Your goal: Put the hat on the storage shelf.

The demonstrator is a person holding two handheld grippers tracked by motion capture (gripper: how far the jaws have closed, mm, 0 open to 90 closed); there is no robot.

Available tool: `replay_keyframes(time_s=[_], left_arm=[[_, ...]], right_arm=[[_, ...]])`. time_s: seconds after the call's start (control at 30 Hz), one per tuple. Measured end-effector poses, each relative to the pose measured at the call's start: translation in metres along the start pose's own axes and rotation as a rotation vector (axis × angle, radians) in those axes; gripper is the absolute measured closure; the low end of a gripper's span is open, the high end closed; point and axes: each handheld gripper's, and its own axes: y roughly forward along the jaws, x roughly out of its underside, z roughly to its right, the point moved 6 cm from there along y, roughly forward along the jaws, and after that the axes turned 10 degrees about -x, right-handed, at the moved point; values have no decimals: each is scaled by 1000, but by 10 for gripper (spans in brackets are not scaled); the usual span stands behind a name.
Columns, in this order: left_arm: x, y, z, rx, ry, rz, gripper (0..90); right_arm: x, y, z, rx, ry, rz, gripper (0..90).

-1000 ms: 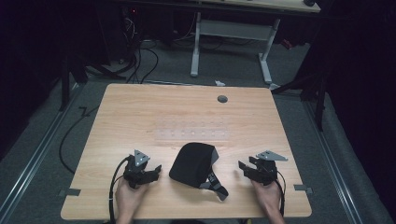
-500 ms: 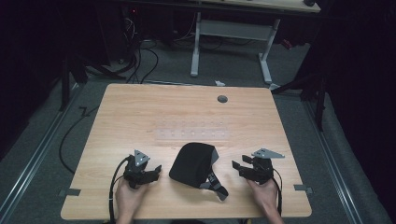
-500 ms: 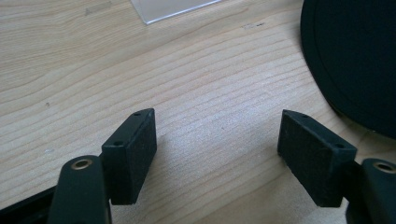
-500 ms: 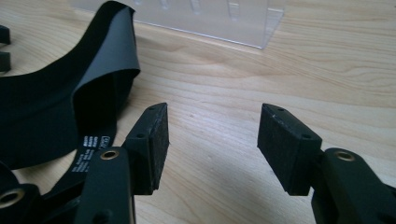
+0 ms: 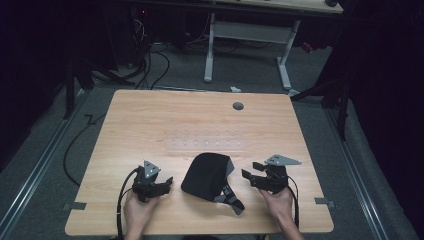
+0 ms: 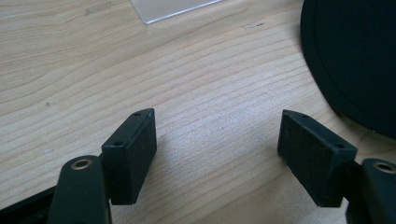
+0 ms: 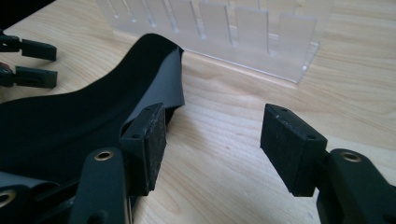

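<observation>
Black cap point(image 5: 207, 175) lies on the near part of the wooden table point(image 5: 150, 125), between the two tongs, with a grey strap and buckle point(image 5: 231, 196) trailing toward the person. The left tongs point(image 5: 162, 184) stand wide over bare wood just beside the cap, holding nothing. The right tongs point(image 5: 252, 176) have just been opening and stand wide, nothing between the pads; one pad point(image 7: 152, 140) sits just beside the cap's edge. A clear plastic rack point(image 7: 224, 28) stands behind the cap.
</observation>
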Motion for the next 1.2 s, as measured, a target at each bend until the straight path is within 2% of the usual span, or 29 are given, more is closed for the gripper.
replay_keyframes(time_s=[0.23,0.67,1.0,1.2], left_arm=[[0,0,0,0,0,0,284],[0,0,0,2,2,0,280],[0,0,0,2,3,-1,279],[0,0,0,2,2,0,279]], right_arm=[[-9,8,-6,-30,-22,-9,396],[-20,29,-13,-85,-30,-26,373],[-20,46,-11,-115,10,-43,363],[-21,54,-12,-123,7,-62,360]])
